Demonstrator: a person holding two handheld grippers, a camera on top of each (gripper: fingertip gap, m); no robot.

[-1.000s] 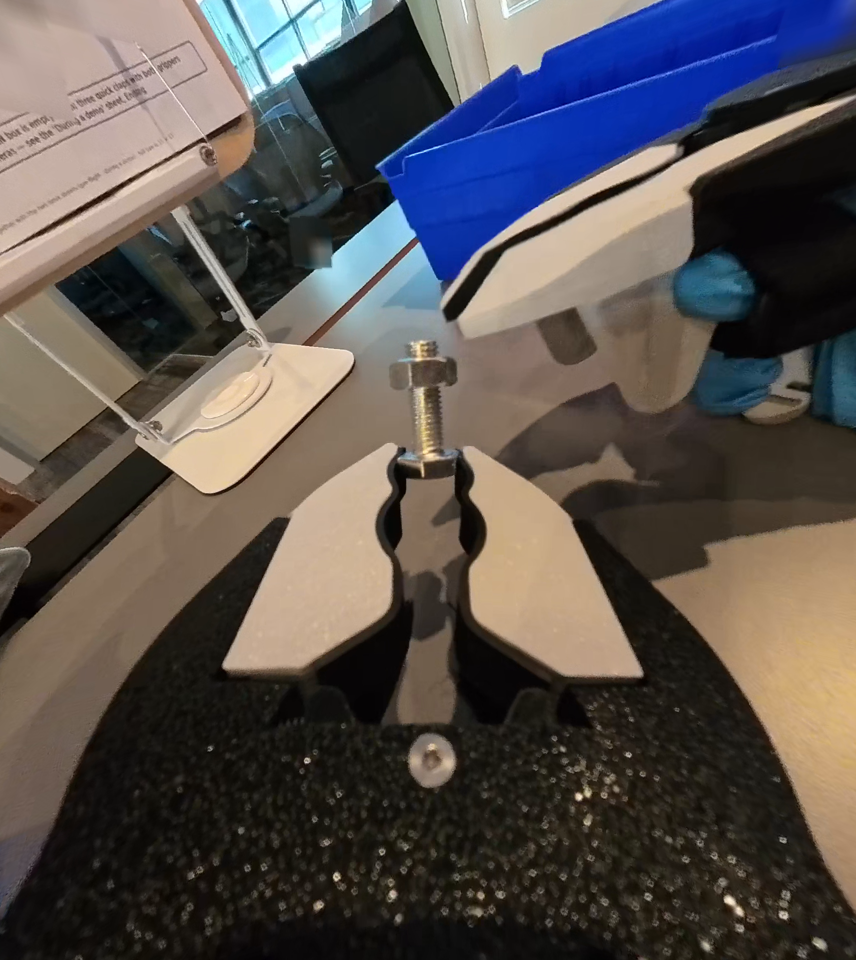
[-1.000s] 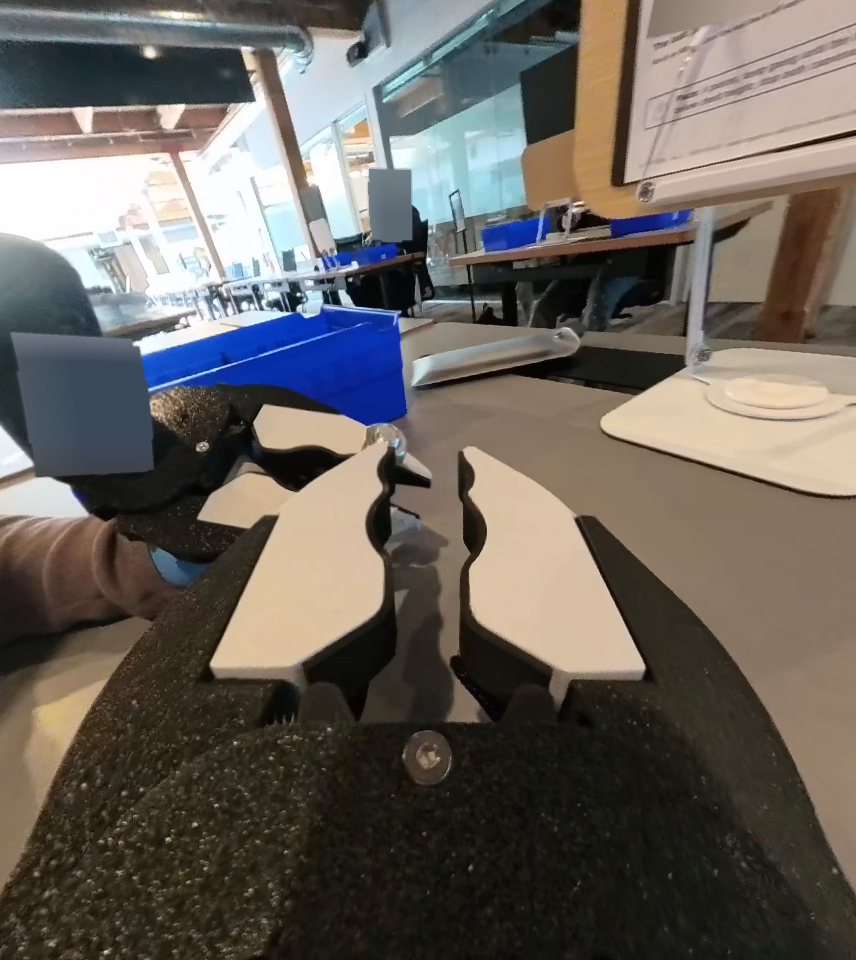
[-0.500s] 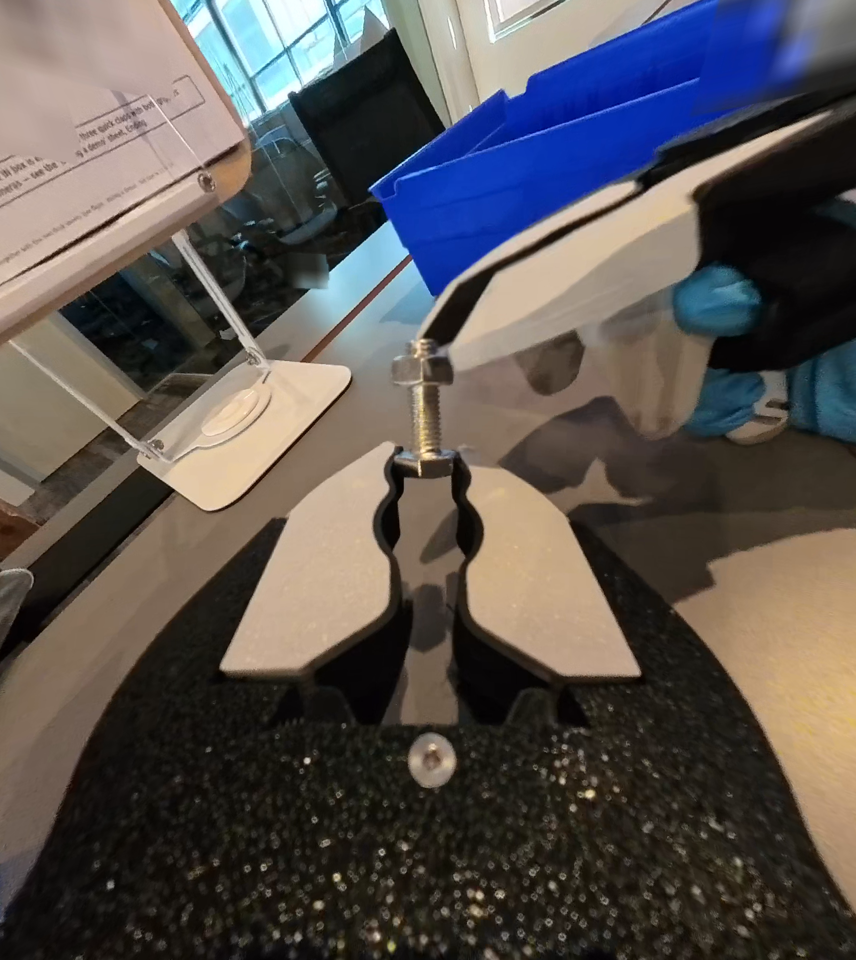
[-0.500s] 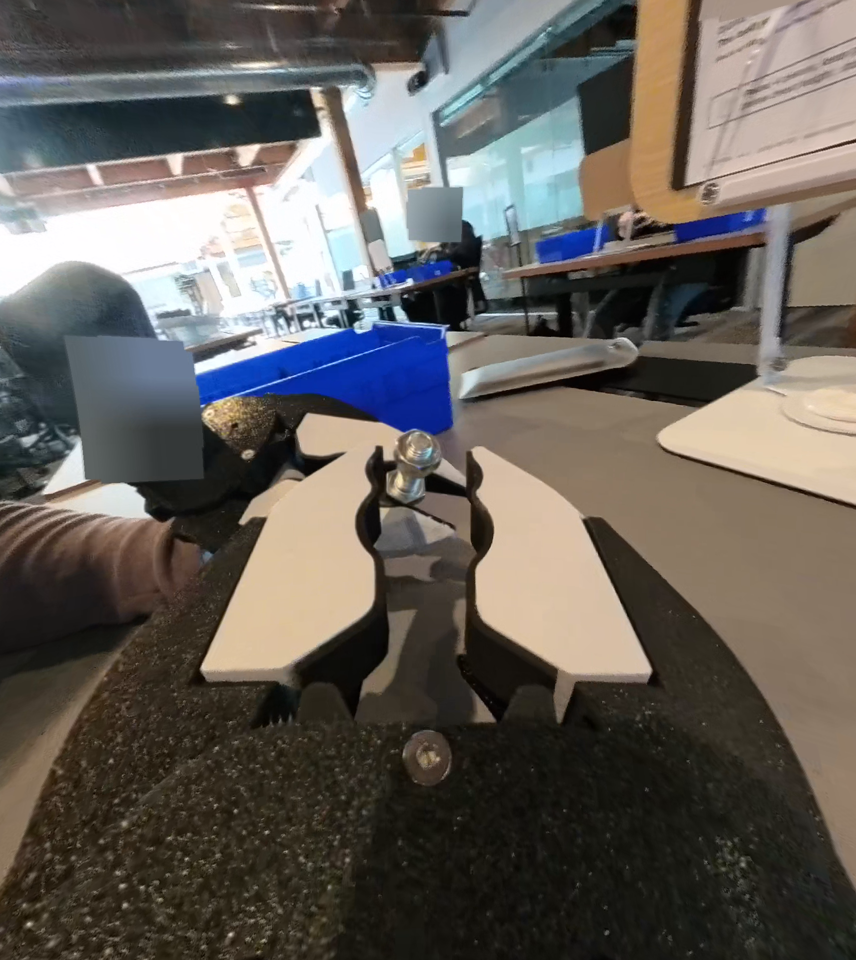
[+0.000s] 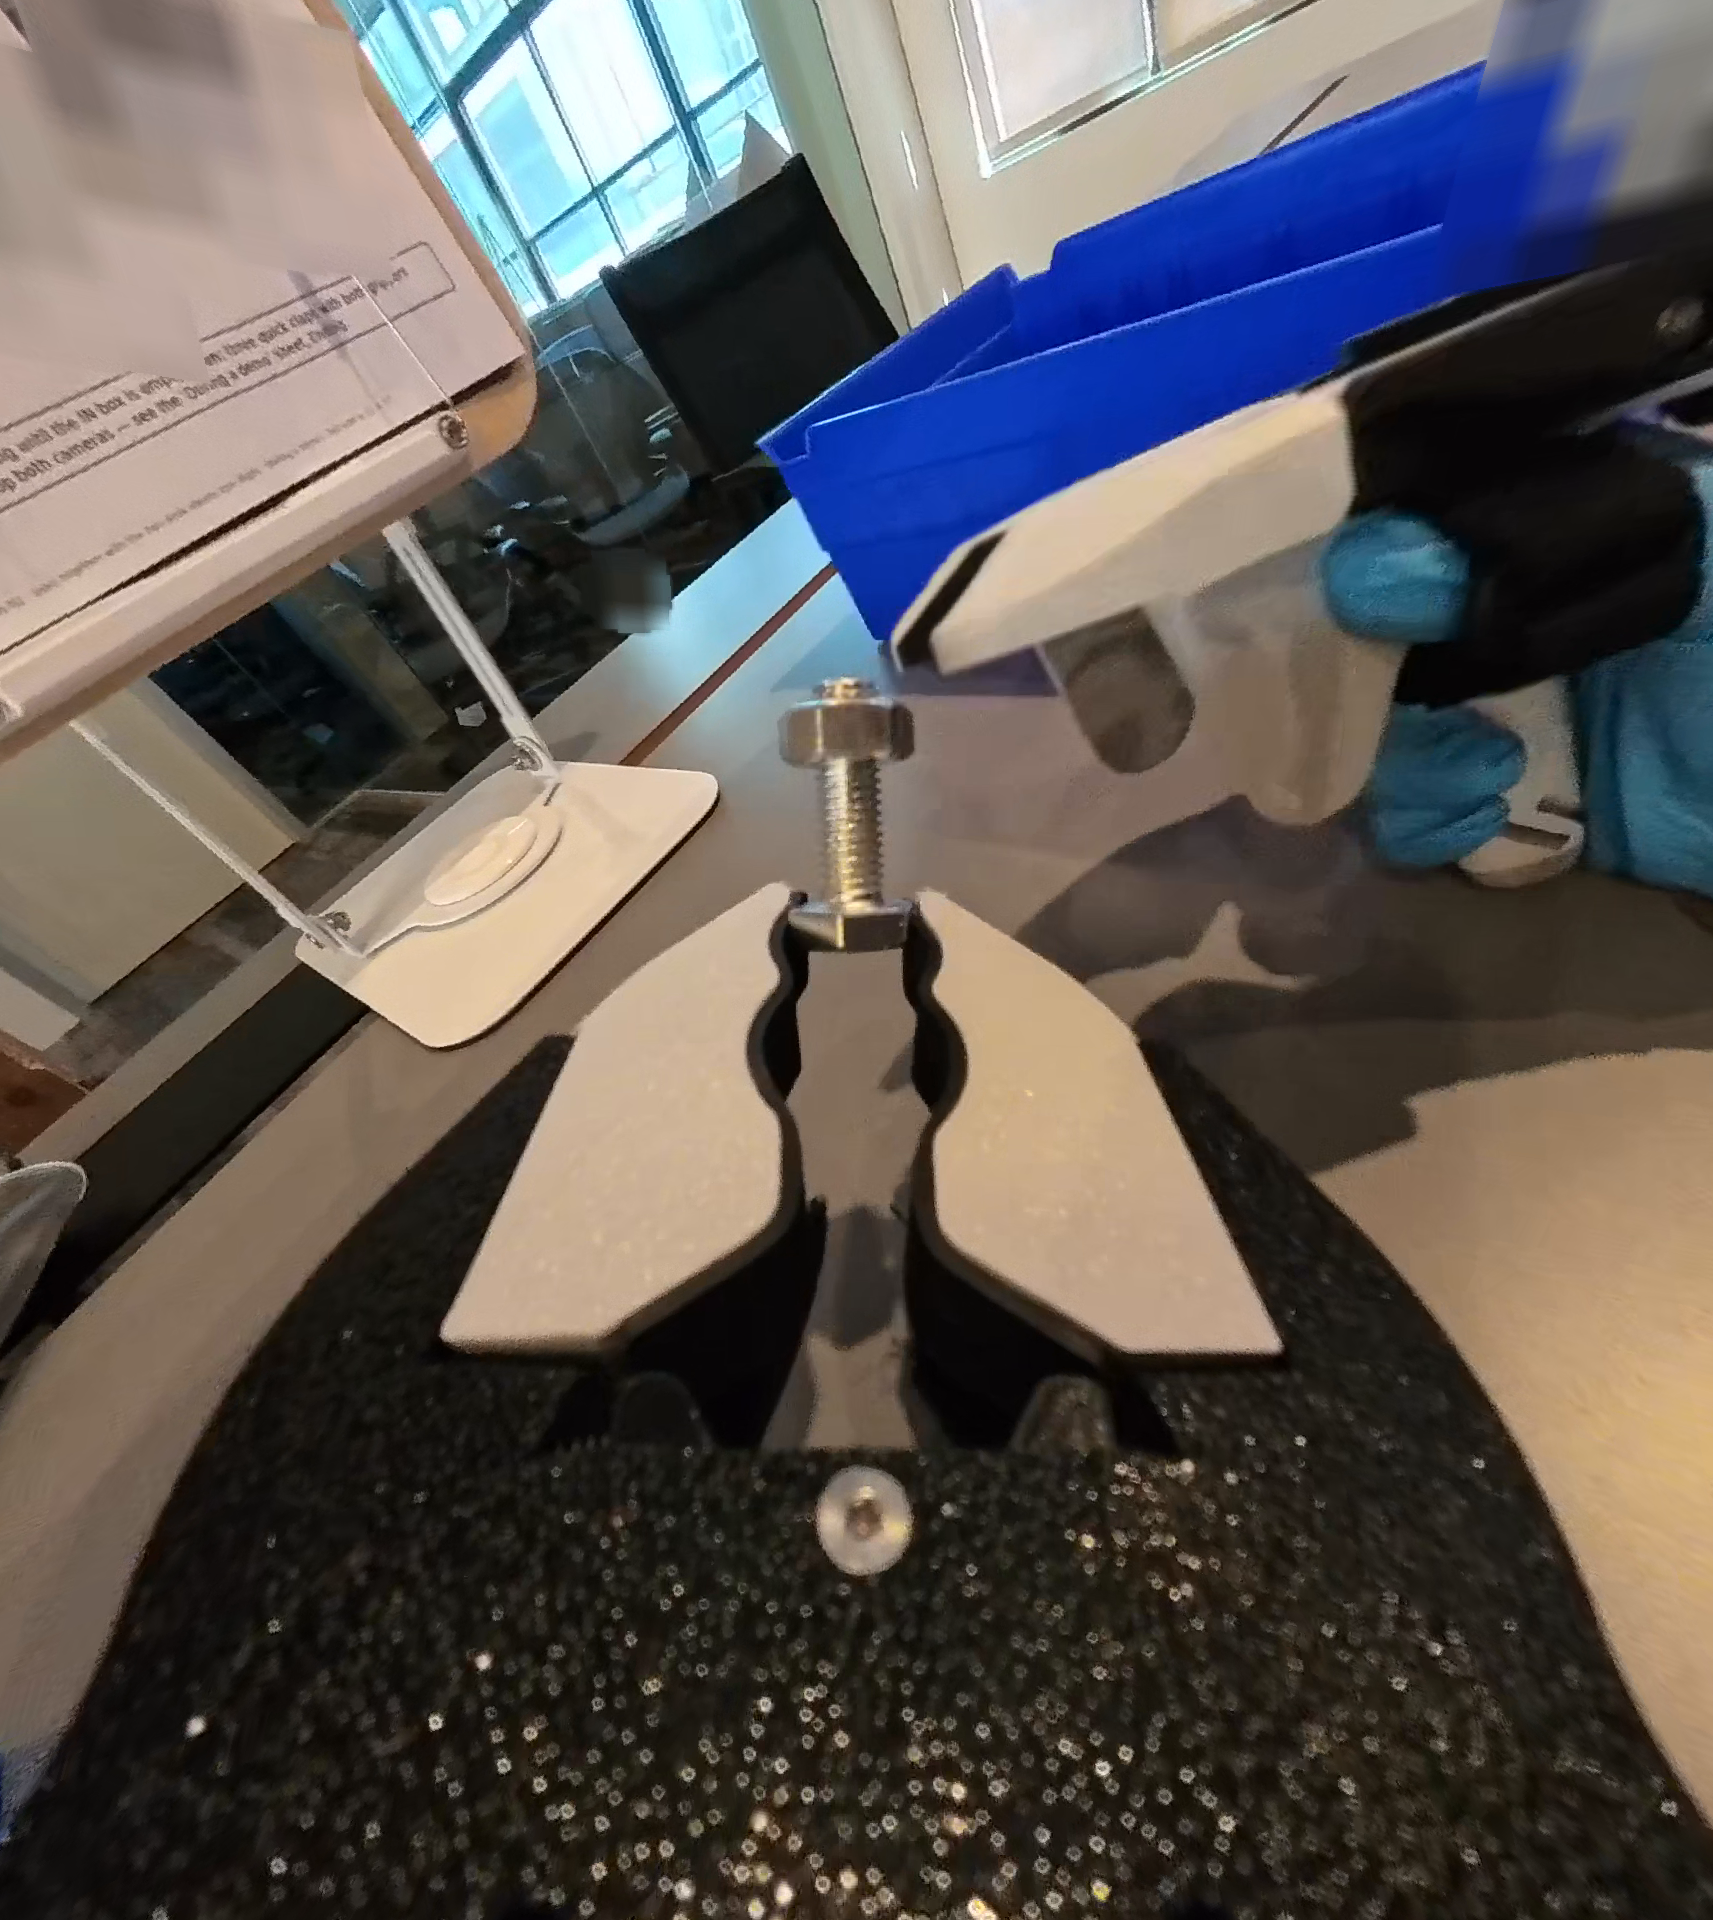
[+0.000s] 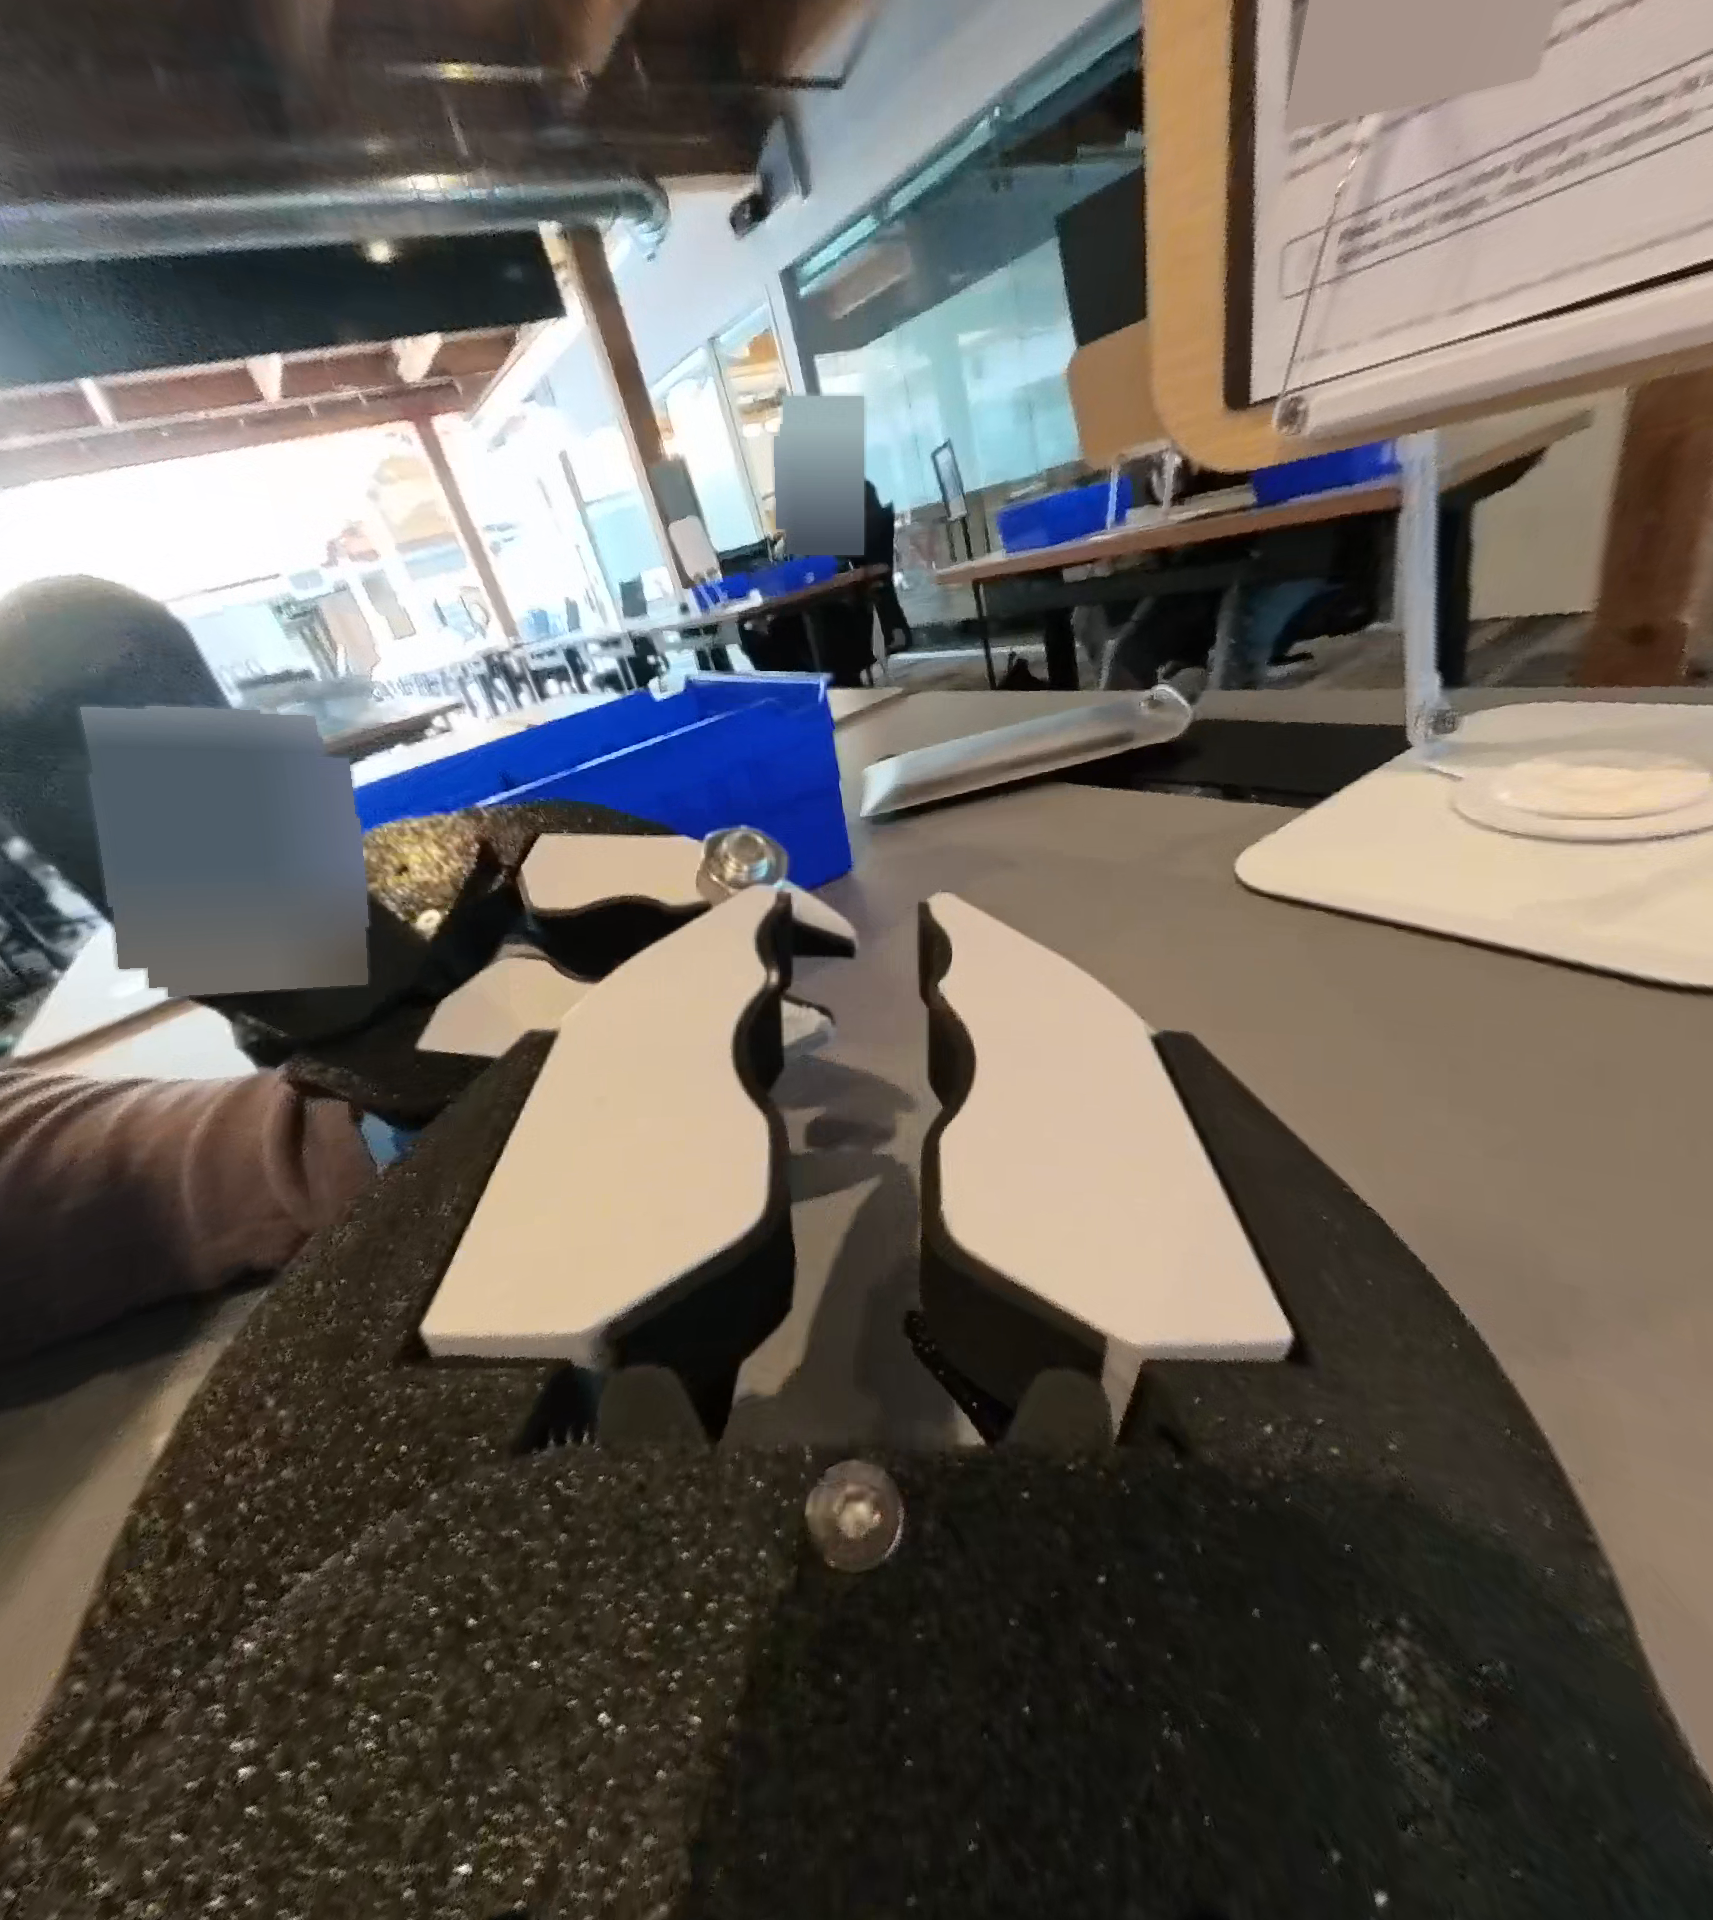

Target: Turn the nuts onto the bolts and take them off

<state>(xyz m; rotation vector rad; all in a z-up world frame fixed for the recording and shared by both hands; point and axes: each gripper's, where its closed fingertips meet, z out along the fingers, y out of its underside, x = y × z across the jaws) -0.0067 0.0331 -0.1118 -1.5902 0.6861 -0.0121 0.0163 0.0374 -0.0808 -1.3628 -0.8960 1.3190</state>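
Note:
My left gripper (image 5: pixel 850 916) is shut on the hex head of a silver bolt (image 5: pixel 852 831) and holds it upright just above the grey table (image 5: pixel 1454 1195). A hex nut (image 5: pixel 844 729) sits near the top of the thread. My right gripper (image 6: pixel 854 920) is open and empty. The nut (image 6: pixel 743 860) lies just beyond and left of its left fingertip, not between the jaws. In the left wrist view the right gripper's white fingers (image 5: pixel 1122 551) hover up and to the right of the nut, held by a blue-gloved hand (image 5: pixel 1662 707).
Blue bins (image 5: pixel 1143 416) stand at the back right of the left wrist view, and one (image 6: pixel 686 769) shows behind the left gripper. A sign stand with a white base (image 5: pixel 519 894) (image 6: pixel 1558 862) stands beside the work spot. A sleeved arm (image 6: pixel 52 1195) lies at left. One gripper's finger ends stand about 4 centimeters off the other's.
Half a second ago the right gripper's fingers were around the nut. They have since drawn back off it, to the right. The left gripper still holds the bolt upright.

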